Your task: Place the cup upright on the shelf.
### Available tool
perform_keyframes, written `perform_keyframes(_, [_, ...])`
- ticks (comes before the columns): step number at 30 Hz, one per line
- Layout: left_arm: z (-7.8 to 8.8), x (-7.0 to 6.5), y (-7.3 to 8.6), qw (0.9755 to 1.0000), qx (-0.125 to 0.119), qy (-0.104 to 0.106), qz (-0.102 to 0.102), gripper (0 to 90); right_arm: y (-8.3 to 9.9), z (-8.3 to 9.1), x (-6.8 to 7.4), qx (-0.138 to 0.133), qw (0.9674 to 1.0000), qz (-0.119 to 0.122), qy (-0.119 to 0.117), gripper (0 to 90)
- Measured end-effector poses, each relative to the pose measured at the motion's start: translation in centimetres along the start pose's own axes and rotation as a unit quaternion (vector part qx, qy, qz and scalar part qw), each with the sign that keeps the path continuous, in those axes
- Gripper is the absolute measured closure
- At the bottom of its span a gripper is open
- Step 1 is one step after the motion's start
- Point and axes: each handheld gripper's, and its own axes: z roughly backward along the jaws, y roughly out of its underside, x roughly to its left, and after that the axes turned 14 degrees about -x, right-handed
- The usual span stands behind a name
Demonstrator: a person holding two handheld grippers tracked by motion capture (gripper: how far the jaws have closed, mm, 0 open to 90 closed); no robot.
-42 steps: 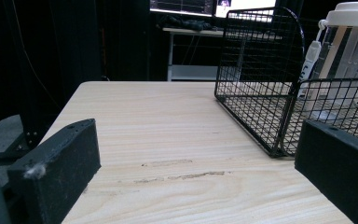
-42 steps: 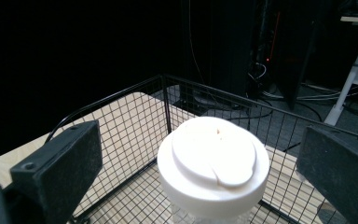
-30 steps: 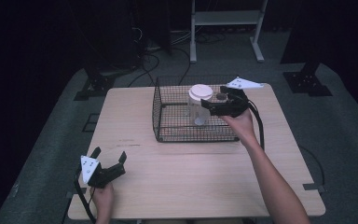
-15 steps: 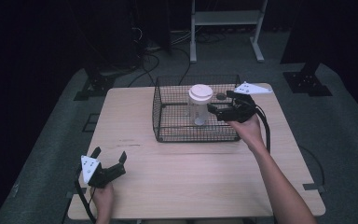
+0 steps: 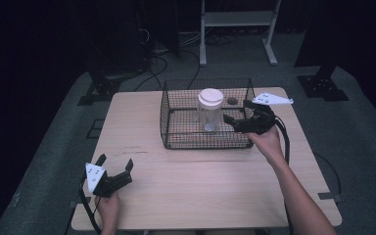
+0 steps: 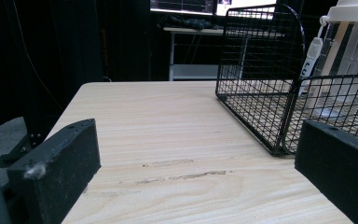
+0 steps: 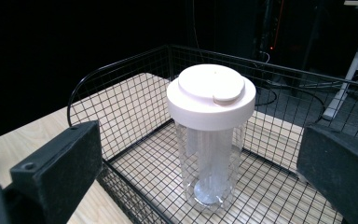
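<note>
High view: nearest the person's edge of the one wooden table point(image 5: 200, 186) sits the left gripper point(image 5: 113, 171), held in the left hand point(image 5: 107, 208) low at the front left corner, its two jaws spread wide with nothing between them and bare tabletop ahead. In the left gripper view those same two black jaws stand far apart at either side, with the pale wood grain running between them toward the wire basket's near corner. Farther in, the right hand point(image 5: 268, 143) reaches forward on a long bare forearm and holds the right gripper point(image 5: 231, 121) at the right side of the single black wire basket point(image 5: 169, 127), its jaws parted and pointing left over the basket's edge toward the jar, close to it but not touching. In the right gripper view the two jaws frame the jar with clear space on both sides. There is one clear plastic jar point(image 5: 209, 111) with one white lid point(image 5: 210, 97), standing upright on the mesh floor in the middle of the basket. One small dark round thing point(image 5: 232, 101) lies behind the jar near the basket's back right; I cannot tell what it is. Beyond the table stands one pale metal rack point(image 5: 235, 19) on the dark floor.
</note>
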Motion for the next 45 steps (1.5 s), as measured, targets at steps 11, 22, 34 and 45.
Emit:
perform_keyframes(11, [0.0,0.0,0.0,1.0,-0.001,0.0,0.0,0.0,0.4,1.3,0.3,0.001,1.0,-0.001,-0.003,0.0])
perform_keyframes(22, [0.0,-0.1,0.0,1.0,-0.001,0.0,-0.001,0.0,0.6,2.4,0.5,-0.001,1.0,-0.001,-0.008,0.0])
perform_keyframes(34, [0.0,-0.1,0.0,1.0,-0.001,0.0,-0.002,0.0,1.1,3.2,0.8,0.005,0.9999,0.001,-0.01,0.0])
perform_keyframes(45, [0.0,-0.1,0.0,1.0,-0.001,0.0,-0.004,0.0,1.6,4.1,1.1,0.005,0.9999,-0.001,-0.014,0.0])
